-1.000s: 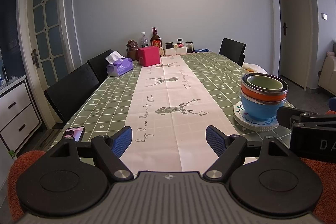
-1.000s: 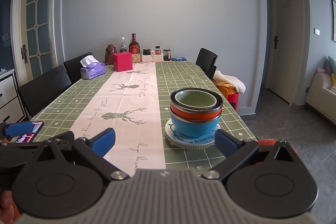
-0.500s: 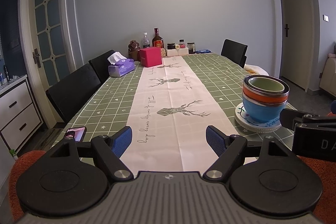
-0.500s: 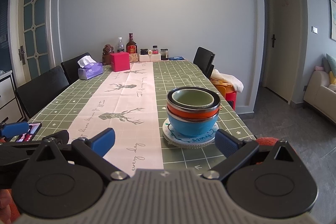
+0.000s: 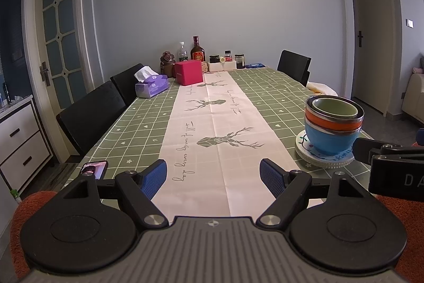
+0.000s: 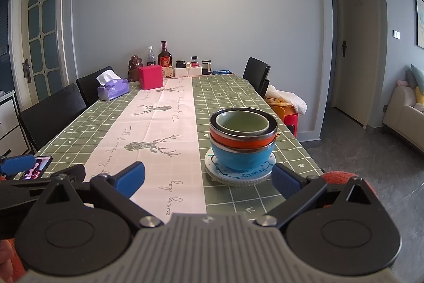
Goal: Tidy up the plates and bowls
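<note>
Three bowls nested near the right edge of the surface (image 6: 233,94): green bowl (image 6: 241,122) innermost, inside orange bowl (image 6: 239,142), inside blue bowl (image 6: 242,158). Whole stack seated on a white plate (image 6: 238,174) with blue lettering and a ribbed rim, on the green checked cloth just right of the pale deer-print runner (image 6: 148,129).

Left claw (image 5: 213,178) spread wide, nothing between its blue pads, held low over the near end of the runner. Stack well off to its right in that view: green bowl (image 5: 334,108), orange bowl (image 5: 331,123), blue bowl (image 5: 328,141), plate (image 5: 324,159).

Right claw (image 6: 208,177) also spread wide and empty, facing the stack; plate's near rim between the two blue pads but further out, not touched.

Phone (image 6: 37,167) with lit screen at the near left corner. At the far end: purple tissue box (image 6: 112,89), pink box (image 6: 150,77), bottles and jars (image 6: 169,60) against the wall. Black chairs (image 6: 50,113) along the left side, one more at the far right. Red stool (image 6: 287,114) with a white towel beside the right edge.
</note>
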A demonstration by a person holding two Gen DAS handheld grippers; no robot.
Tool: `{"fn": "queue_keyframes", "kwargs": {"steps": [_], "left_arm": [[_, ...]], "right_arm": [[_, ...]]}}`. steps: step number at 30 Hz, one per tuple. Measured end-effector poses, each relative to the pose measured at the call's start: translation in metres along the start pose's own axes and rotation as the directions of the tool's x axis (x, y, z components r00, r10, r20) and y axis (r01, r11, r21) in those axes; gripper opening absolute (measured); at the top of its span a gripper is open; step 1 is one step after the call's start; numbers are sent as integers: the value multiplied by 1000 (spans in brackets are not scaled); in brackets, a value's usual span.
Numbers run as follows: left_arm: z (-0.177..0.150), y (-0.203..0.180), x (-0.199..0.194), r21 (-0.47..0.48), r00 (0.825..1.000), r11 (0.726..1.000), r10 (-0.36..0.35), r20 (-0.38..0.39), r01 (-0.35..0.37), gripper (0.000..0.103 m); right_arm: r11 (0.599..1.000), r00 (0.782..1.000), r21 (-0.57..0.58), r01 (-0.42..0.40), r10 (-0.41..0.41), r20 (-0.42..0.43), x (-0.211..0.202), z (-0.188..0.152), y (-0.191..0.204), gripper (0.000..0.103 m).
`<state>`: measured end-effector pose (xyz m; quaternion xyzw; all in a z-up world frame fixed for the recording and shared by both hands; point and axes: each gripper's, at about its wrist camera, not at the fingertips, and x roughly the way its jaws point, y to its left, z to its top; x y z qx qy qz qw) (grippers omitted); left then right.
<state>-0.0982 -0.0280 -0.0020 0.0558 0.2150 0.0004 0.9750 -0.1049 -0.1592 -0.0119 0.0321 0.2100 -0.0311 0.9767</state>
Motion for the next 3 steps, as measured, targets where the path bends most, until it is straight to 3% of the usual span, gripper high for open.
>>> {"fn": "queue_keyframes", "kwargs": {"steps": [3], "left_arm": [[0, 0, 0, -1, 1000, 1000, -1, -2, 1, 94]], "right_arm": [[1000, 1000, 0, 0, 0, -2, 1, -1, 0, 99]]}}
